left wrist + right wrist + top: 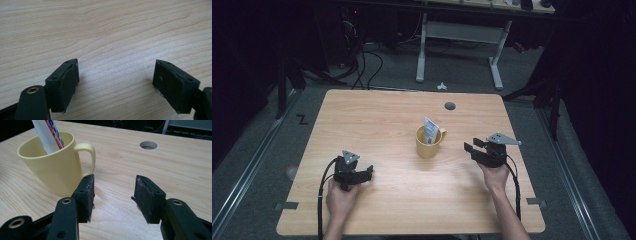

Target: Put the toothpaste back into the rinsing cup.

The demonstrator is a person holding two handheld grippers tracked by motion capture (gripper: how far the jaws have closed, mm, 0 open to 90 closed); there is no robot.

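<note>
A yellow mug (429,142) stands near the middle of the wooden table (377,115), handle to the right. A white tube with red and blue print (430,131) stands upright inside it. In the right gripper view the mug (53,165) and tube (48,135) lie just left of my right gripper (113,195), whose jaws stand apart with nothing between them. From above, the right gripper (470,148) hovers right of the mug, pointing at it. My left gripper (368,174) rests low at the table's front left; its jaws (116,82) are open over bare wood.
A round cable hole (450,106) sits in the table behind the mug; it also shows as the hole (148,145) past my right jaws. Beyond the table's far edge are floor cables and a white desk frame (459,45).
</note>
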